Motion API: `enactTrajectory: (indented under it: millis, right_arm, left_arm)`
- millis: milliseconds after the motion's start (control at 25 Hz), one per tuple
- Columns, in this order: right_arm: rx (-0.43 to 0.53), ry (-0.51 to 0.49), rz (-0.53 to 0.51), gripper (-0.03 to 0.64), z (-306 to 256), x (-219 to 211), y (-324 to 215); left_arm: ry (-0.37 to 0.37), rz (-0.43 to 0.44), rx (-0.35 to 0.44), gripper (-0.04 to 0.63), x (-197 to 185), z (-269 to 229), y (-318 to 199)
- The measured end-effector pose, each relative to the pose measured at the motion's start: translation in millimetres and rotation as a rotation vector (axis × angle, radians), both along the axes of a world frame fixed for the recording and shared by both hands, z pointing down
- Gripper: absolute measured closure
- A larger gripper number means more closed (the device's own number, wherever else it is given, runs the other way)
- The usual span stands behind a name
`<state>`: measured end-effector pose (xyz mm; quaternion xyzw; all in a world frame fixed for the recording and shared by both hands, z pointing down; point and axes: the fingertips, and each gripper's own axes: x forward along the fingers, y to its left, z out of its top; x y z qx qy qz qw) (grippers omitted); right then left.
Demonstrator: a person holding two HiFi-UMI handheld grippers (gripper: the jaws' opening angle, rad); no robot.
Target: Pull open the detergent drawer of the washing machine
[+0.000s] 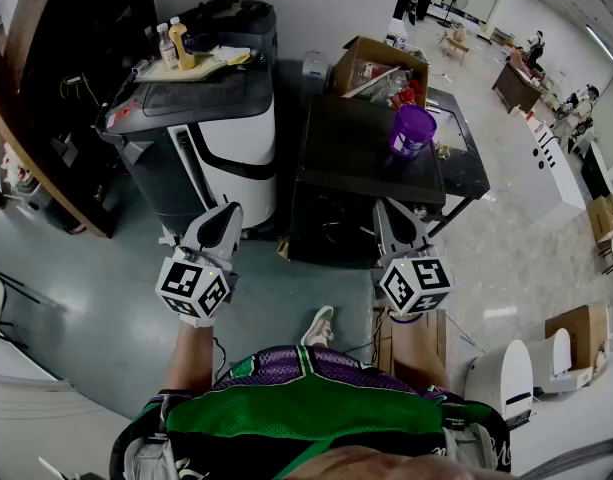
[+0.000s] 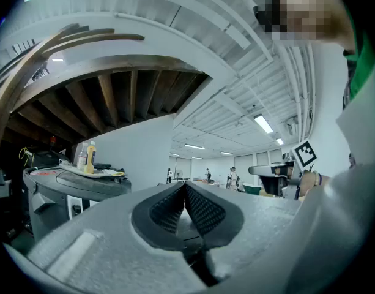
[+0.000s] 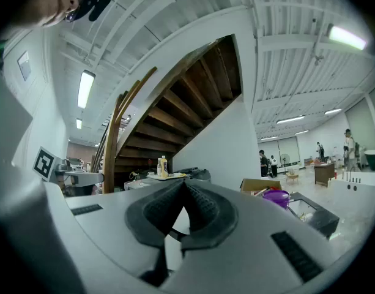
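Because your left gripper (image 2: 185, 187) and right gripper (image 3: 184, 185) hang pinched shut, empty, short of the washing machine (image 1: 336, 218), whose drawer hides somewhere on its dark front, you may grab the wrong panel.

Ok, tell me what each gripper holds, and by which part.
Nothing. The left gripper and the right gripper are both shut and empty.

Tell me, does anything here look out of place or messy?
Nothing looks spilled or broken. Slightly odd: a purple bucket stands on the dark machine, near its far right corner, and bottles stand atop the white machine.
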<state>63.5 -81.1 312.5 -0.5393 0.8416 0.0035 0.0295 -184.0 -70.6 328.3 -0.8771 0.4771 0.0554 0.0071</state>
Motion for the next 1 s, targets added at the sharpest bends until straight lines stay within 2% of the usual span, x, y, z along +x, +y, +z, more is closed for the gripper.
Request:
enactTrajectory:
  millis: [1000]
  right_arm:
    - [0.026, 0.053, 0.031, 0.617, -2.2, 5.8, 14.7]
  left_arm:
    - [0.017, 0.036, 0.009, 0.578, 21.2, -0.7, 13.5]
